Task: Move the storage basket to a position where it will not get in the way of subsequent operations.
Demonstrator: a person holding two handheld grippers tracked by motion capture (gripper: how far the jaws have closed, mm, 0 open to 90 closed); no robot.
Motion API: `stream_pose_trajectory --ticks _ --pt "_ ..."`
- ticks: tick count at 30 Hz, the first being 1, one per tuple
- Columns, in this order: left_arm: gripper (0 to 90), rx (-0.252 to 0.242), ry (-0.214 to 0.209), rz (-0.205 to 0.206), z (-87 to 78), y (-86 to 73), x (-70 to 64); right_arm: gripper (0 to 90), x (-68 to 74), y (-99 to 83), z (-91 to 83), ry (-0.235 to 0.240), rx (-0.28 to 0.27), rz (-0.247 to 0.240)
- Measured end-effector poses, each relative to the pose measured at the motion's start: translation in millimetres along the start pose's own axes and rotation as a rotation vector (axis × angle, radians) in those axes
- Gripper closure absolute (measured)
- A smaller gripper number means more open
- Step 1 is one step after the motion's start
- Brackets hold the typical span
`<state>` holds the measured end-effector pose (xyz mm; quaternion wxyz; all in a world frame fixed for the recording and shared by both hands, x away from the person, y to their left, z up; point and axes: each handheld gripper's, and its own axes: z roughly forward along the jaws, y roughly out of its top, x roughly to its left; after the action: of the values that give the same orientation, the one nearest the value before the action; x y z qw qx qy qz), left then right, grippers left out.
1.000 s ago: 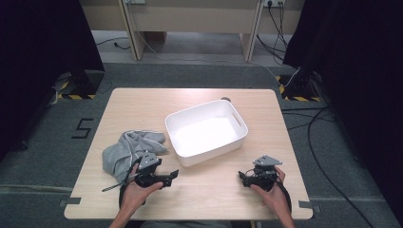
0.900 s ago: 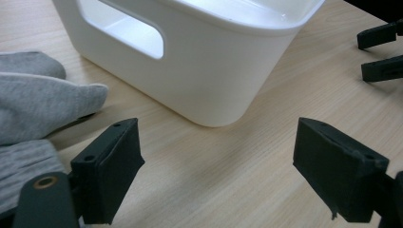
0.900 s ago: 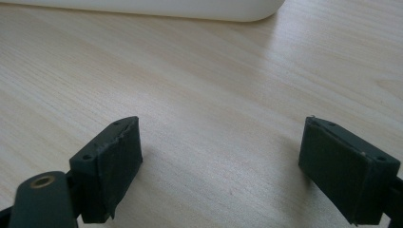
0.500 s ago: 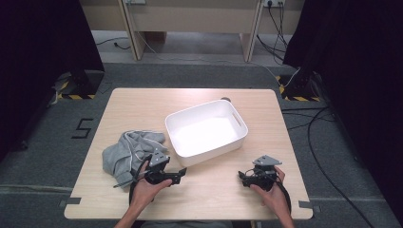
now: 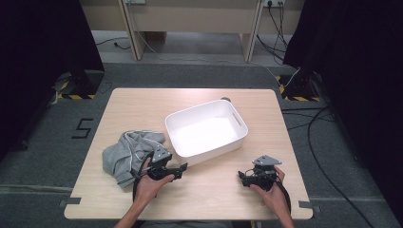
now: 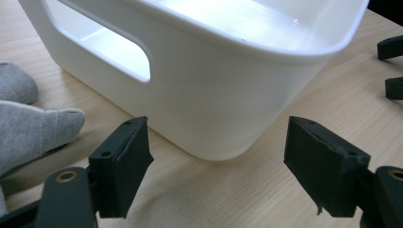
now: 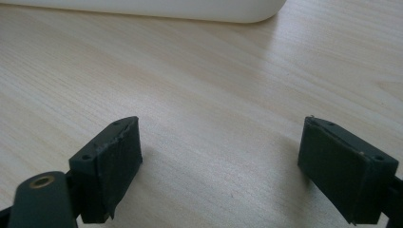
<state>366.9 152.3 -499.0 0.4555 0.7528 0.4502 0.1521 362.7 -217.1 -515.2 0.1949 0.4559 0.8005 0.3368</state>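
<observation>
Pale wood table (image 5: 209,199) on grey floor, dark curtains to either side.

Left gripper (image 5: 180,168): held low over the table's near edge, forearm coming in from the bottom of the high view, hand wrapped under the body. Jaws spread wide, nothing between them. It points at the near corner of the white tub (image 5: 206,131), close but not touching. In the left gripper view (image 6: 216,175) that rounded corner (image 6: 223,109) sits just past the jaws, a handle slot cut in the wall at the left.

Grey garment (image 5: 127,152): crumpled heap on the table just beside the left hand, at the tub's left end, near it; contact with the tub cannot be told. A fold of it (image 6: 28,128) lies at the left edge of the left gripper view.

Right gripper (image 5: 243,177): resting at the table's near right, grey plate on top, hand cupping it from behind. Jaws spread wide, empty, bare wood between them in the right gripper view (image 7: 221,175). Tub's lower edge (image 7: 190,12) is well ahead of it.

Tub stands mid-table, skewed, empty inside. Cables run over the floor to the right.
</observation>
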Motion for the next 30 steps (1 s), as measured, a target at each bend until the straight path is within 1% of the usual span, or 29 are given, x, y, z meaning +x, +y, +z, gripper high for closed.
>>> stream_pose_trajectory --ticks 1,5,7,12,16,19,21,22,24,26,27,30 --pt "26.0 0.001 -0.003 -0.004 1.0 1.4 0.9 15.2 0.0 0.0 0.2 -0.001 -0.002 -0.001" --pt "26.2 0.009 -0.015 -0.004 1.3 4.3 0.8 15.2 0.1 0.1 0.3 -0.001 -0.002 -0.002" --pt "27.7 0.007 -0.019 -0.008 1.2 5.5 0.7 15.2 0.2 0.1 0.4 -0.001 -0.002 -0.001" --pt "29.9 -0.014 -0.007 -0.013 0.8 14.7 2.2 15.2 0.5 0.3 0.5 0.000 -0.002 0.001" --pt "31.5 -0.011 0.006 -0.026 4.2 18.8 5.5 15.0 0.6 0.5 0.6 0.001 0.000 0.001" --pt "31.4 0.001 0.014 -0.037 5.9 23.1 7.4 14.9 -0.1 0.9 1.2 0.006 -0.003 -0.007" --pt "31.5 -0.002 0.019 -0.041 6.3 25.7 8.7 15.0 -0.1 1.0 1.3 0.006 -0.003 -0.007" --pt "31.5 -0.003 0.027 -0.050 6.3 30.3 10.3 15.6 -0.1 1.7 1.6 0.009 -0.001 0.001" --pt "31.5 0.002 0.029 -0.054 6.1 34.5 11.4 18.8 -2.5 2.6 2.3 0.013 -0.009 -0.002" --pt "31.5 0.011 0.031 -0.057 5.2 40.4 13.0 21.9 -5.4 4.0 2.9 0.018 -0.019 0.019" --pt "31.4 0.013 0.035 -0.053 4.7 43.2 13.4 23.0 -8.6 5.5 3.4 0.023 -0.023 0.035" --pt "31.4 0.023 0.048 -0.041 5.0 49.5 14.5 24.7 -17.1 11.5 3.8 0.008 -0.042 0.054"
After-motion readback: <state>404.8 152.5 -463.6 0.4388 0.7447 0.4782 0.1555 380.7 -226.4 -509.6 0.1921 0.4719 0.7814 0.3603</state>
